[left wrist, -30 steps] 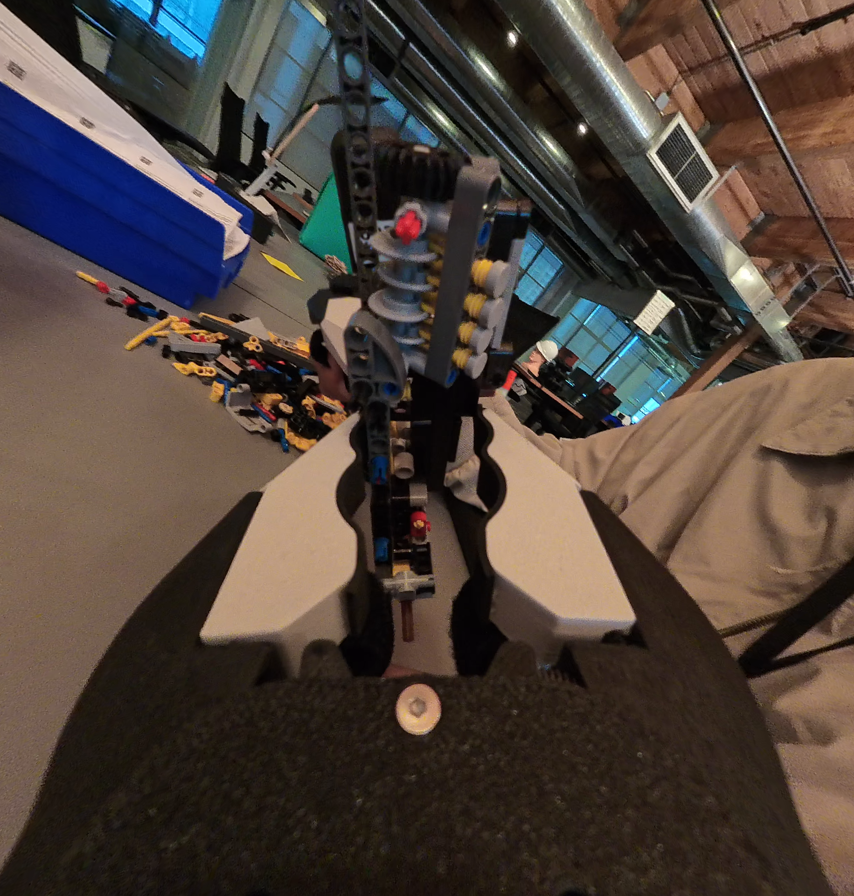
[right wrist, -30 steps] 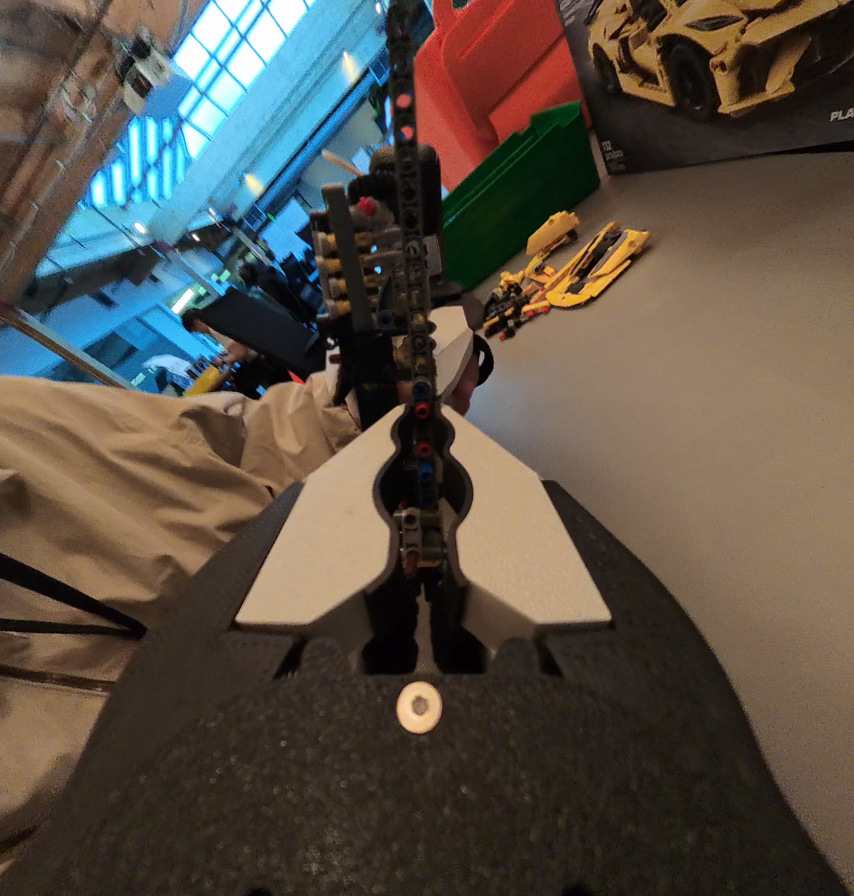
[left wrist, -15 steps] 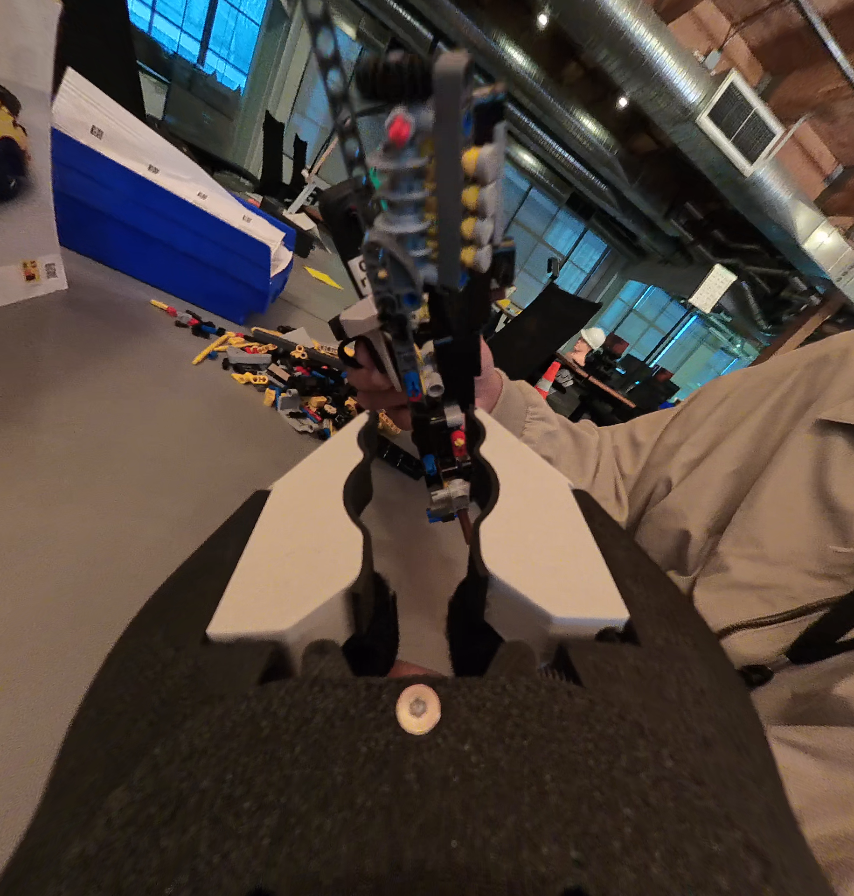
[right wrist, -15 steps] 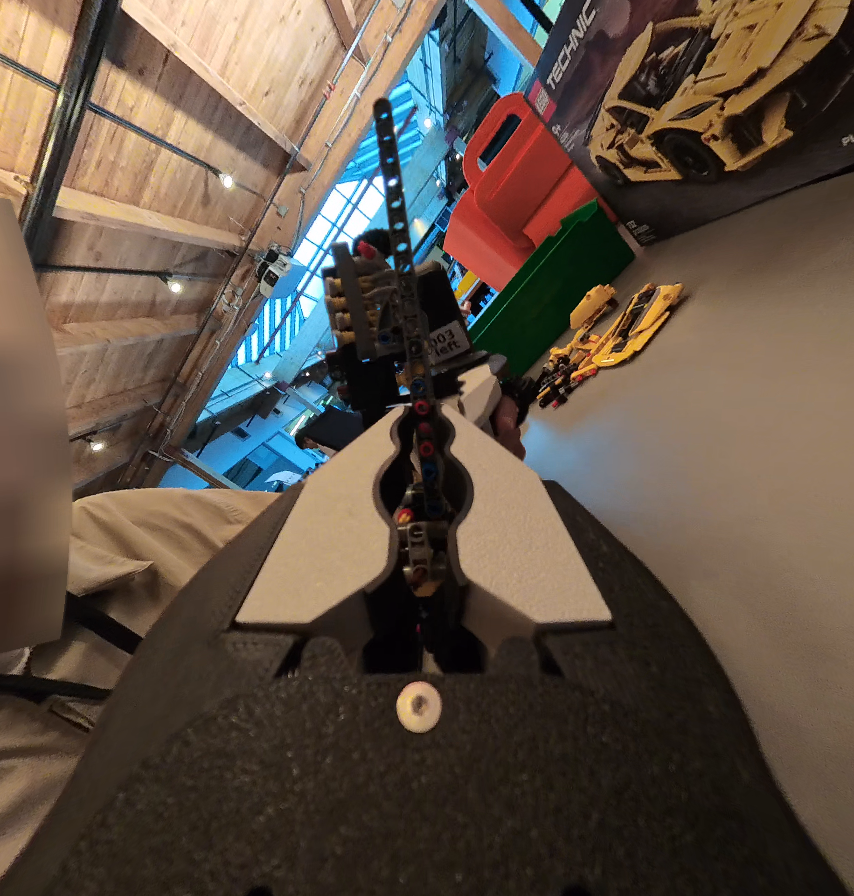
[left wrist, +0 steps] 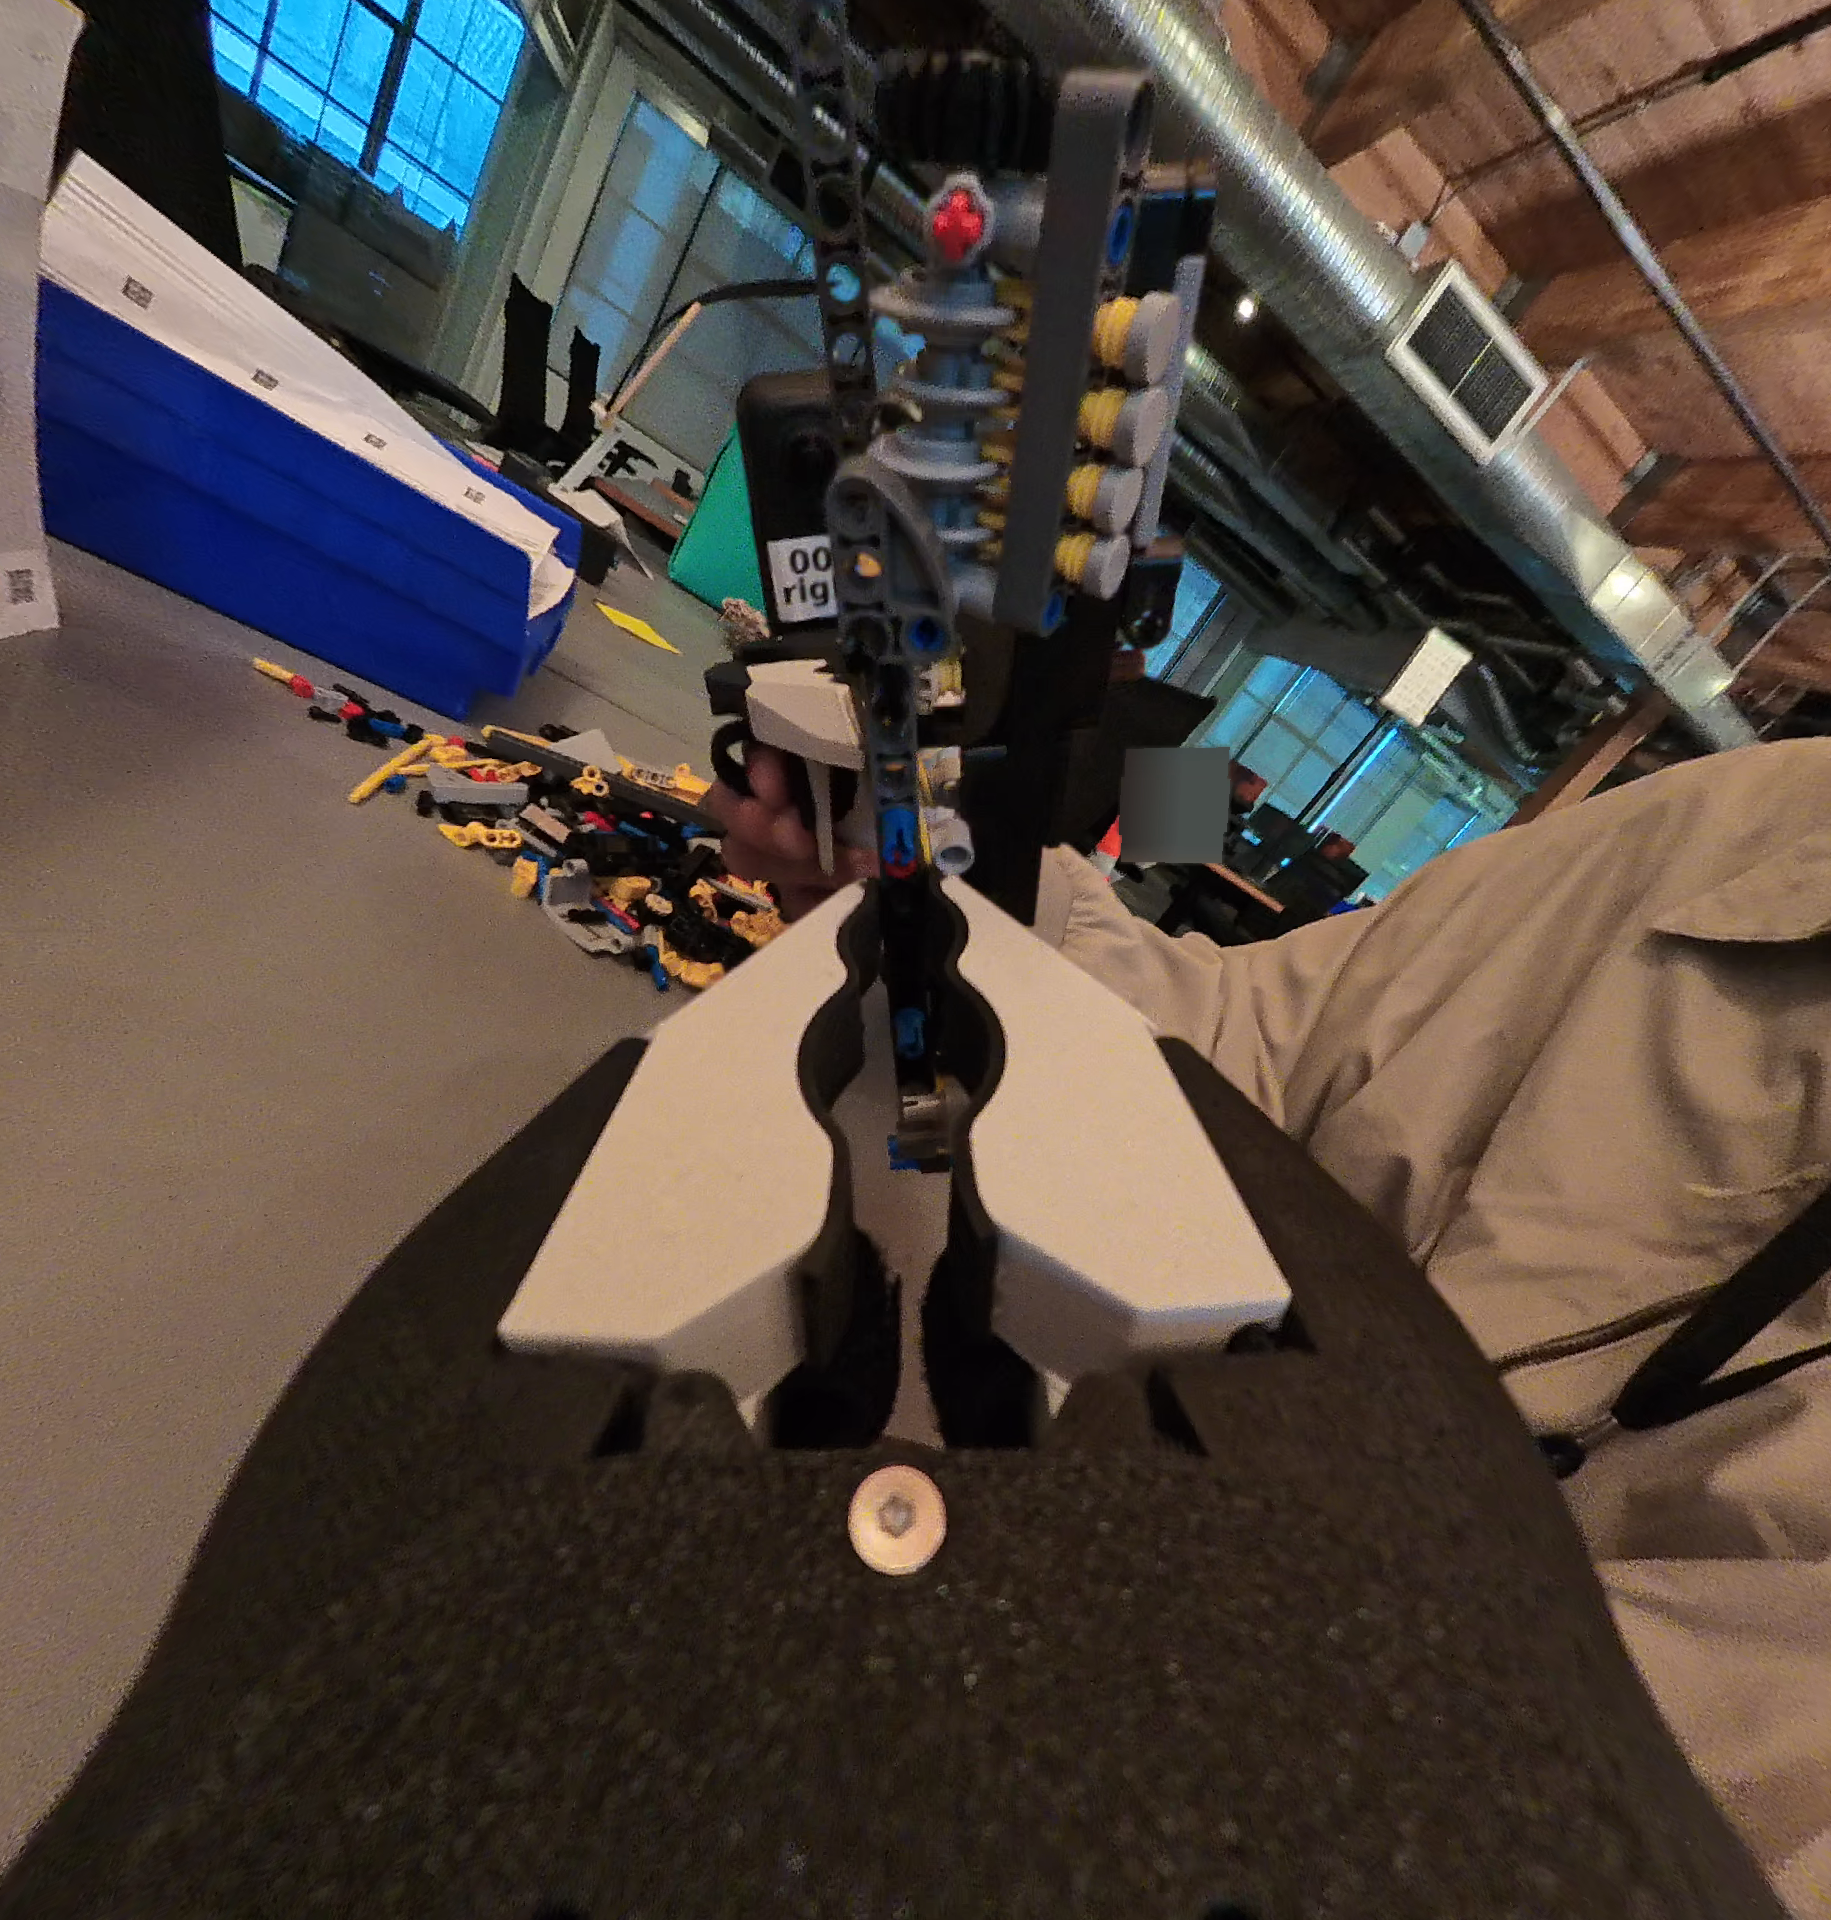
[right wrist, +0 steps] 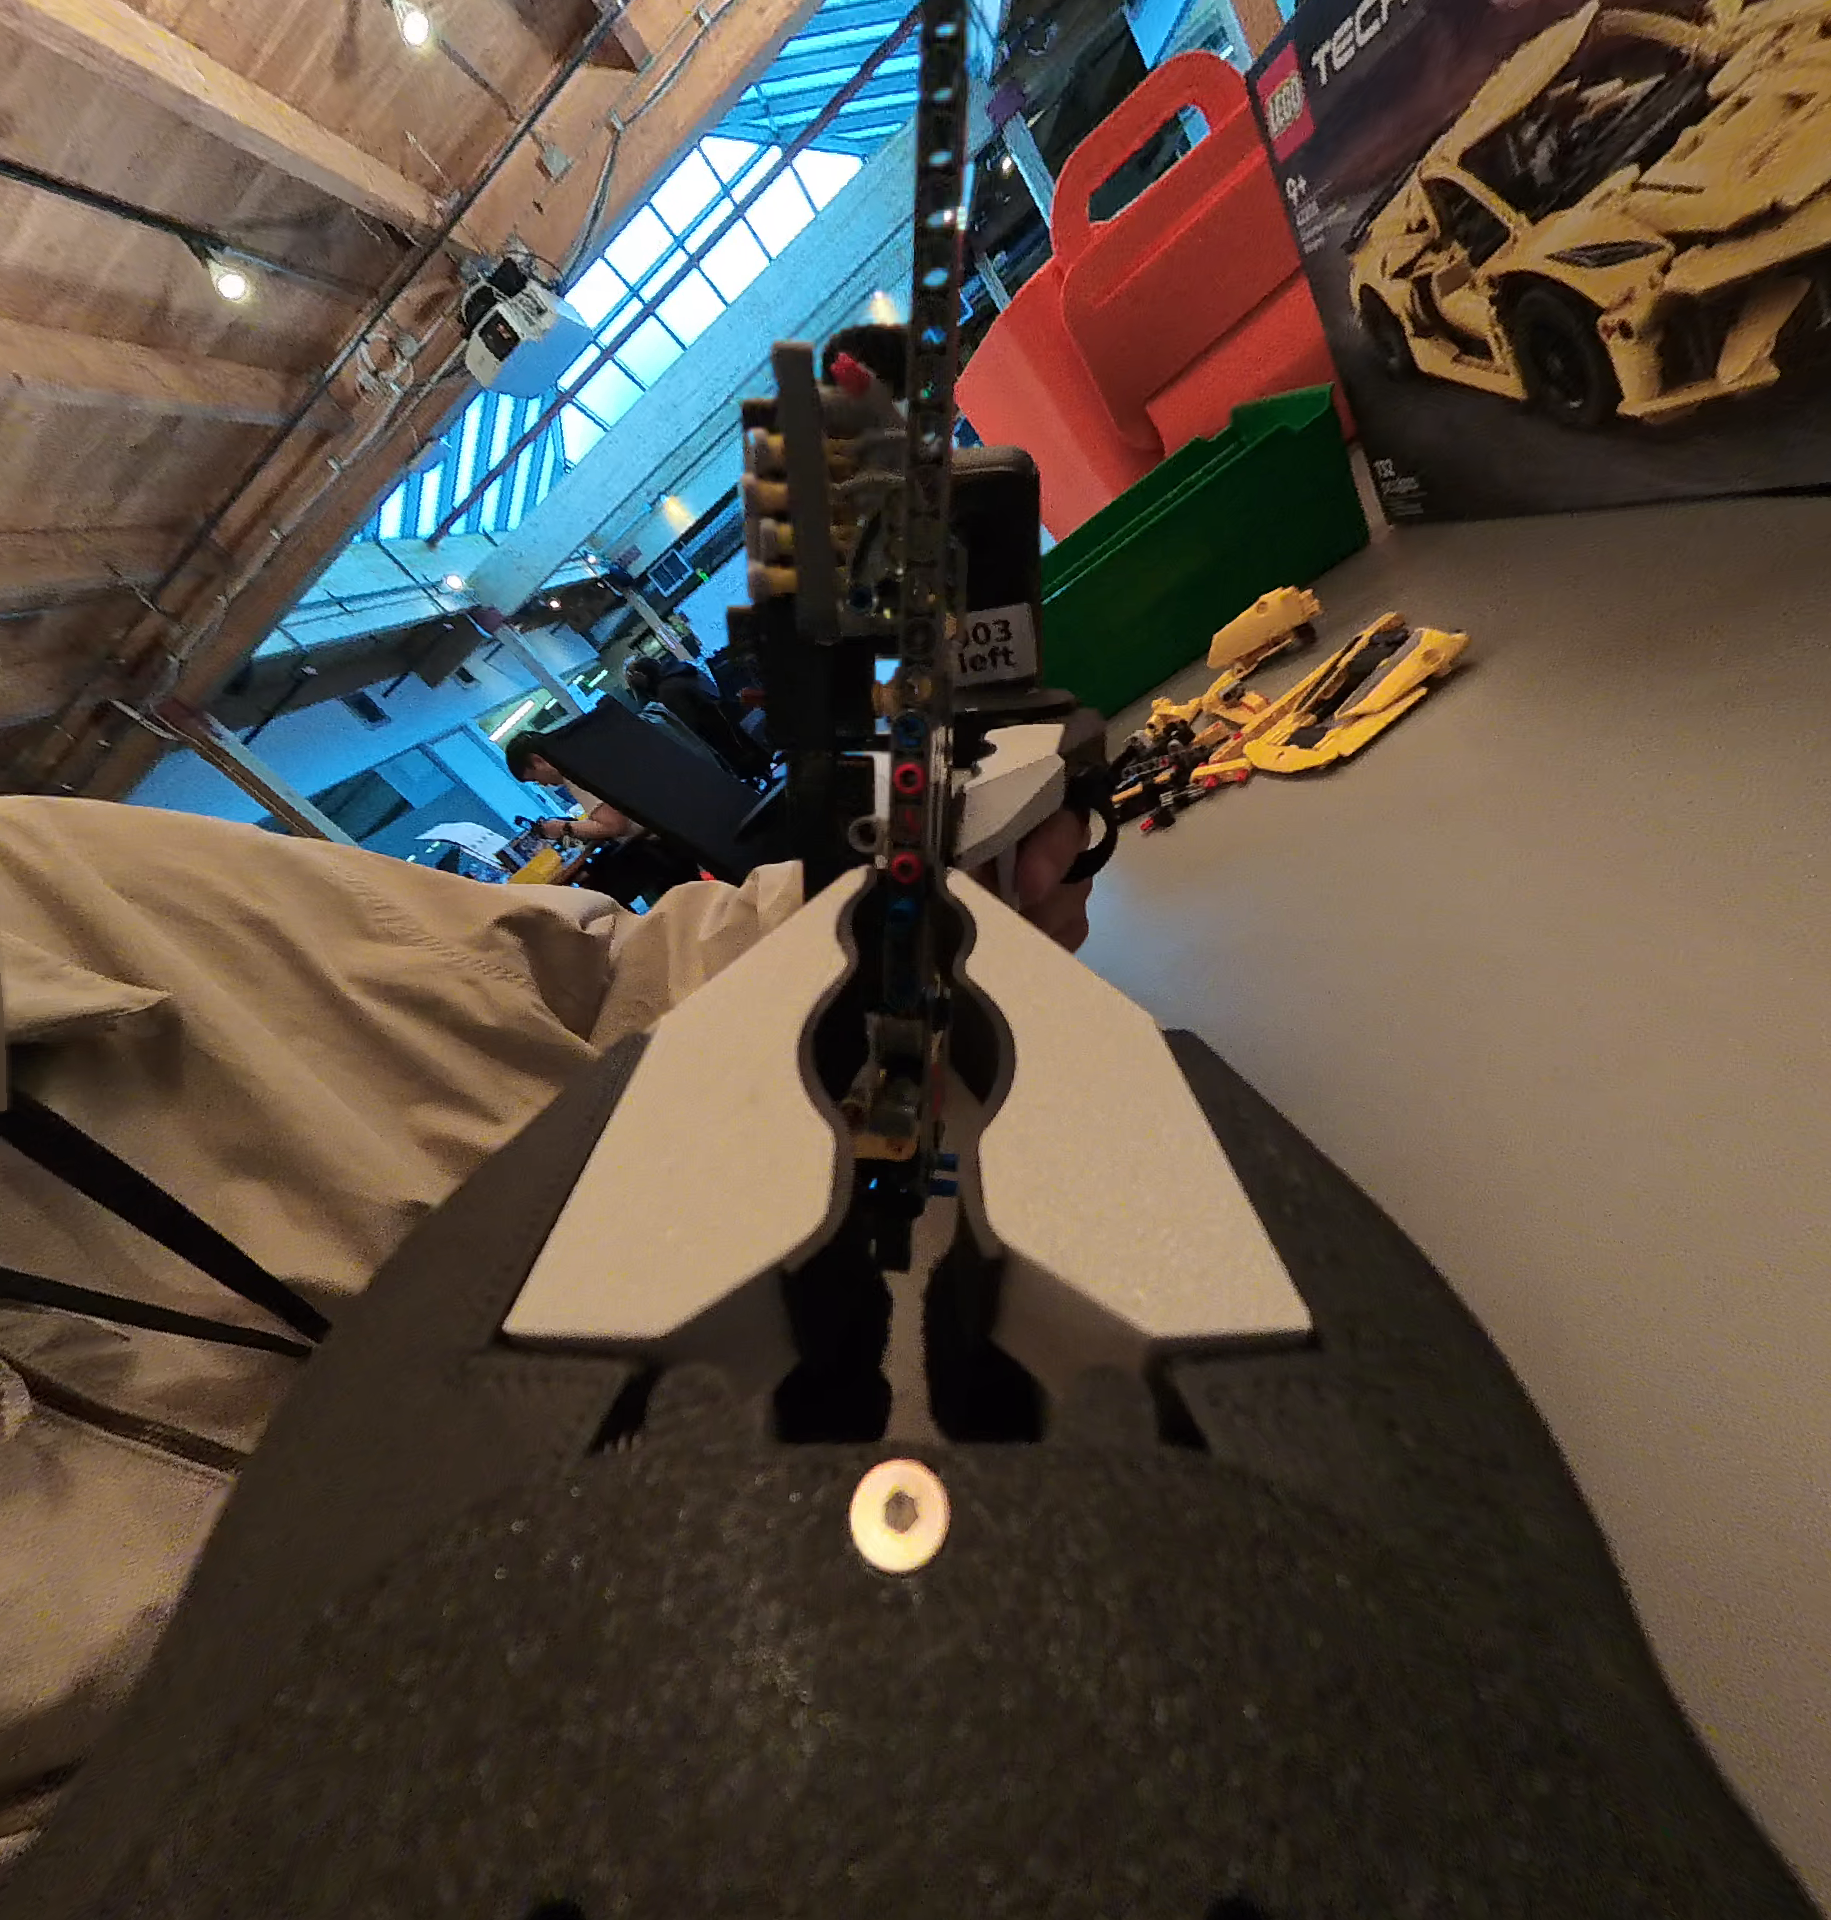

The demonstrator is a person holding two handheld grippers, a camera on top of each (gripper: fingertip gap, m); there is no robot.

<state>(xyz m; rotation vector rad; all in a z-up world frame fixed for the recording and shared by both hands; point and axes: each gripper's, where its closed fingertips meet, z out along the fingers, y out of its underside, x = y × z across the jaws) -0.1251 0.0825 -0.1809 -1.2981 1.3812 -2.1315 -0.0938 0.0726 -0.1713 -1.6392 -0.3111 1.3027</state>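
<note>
A toy-brick assembly [left wrist: 994, 416] of dark beams, a grey spring strut, yellow-grey pins and a red axle end is held up in the air between both grippers. My left gripper [left wrist: 906, 904] is shut on its lower black beam. My right gripper [right wrist: 906, 883] is shut on the same assembly [right wrist: 849, 499] from the opposite side, around a beam with red and blue pins. Each gripper shows beyond the assembly in the other's view: the right one [left wrist: 797, 717], the left one [right wrist: 1004, 779]. A long thin black beam [right wrist: 937, 208] sticks up from the top.
On the grey table lie a pile of loose yellow, black and grey pieces [left wrist: 599, 831] before a blue bin [left wrist: 267, 488]. Yellow car body parts [right wrist: 1326, 686], a green bin [right wrist: 1202, 551], a red container [right wrist: 1150, 291] and a box picturing a yellow car [right wrist: 1617, 260] stand opposite. A beige sleeve [left wrist: 1513, 1039] is close by. Left tips to right tips: about 4 centimetres. The yellow car [right wrist: 1617, 260] is about equally far from each gripper, around 40 centimetres.
My left gripper, open wider half a second ago, has shut on the assembly's lower beam. Both grippers tilted upward and the assembly sits deeper between the right fingers.
</note>
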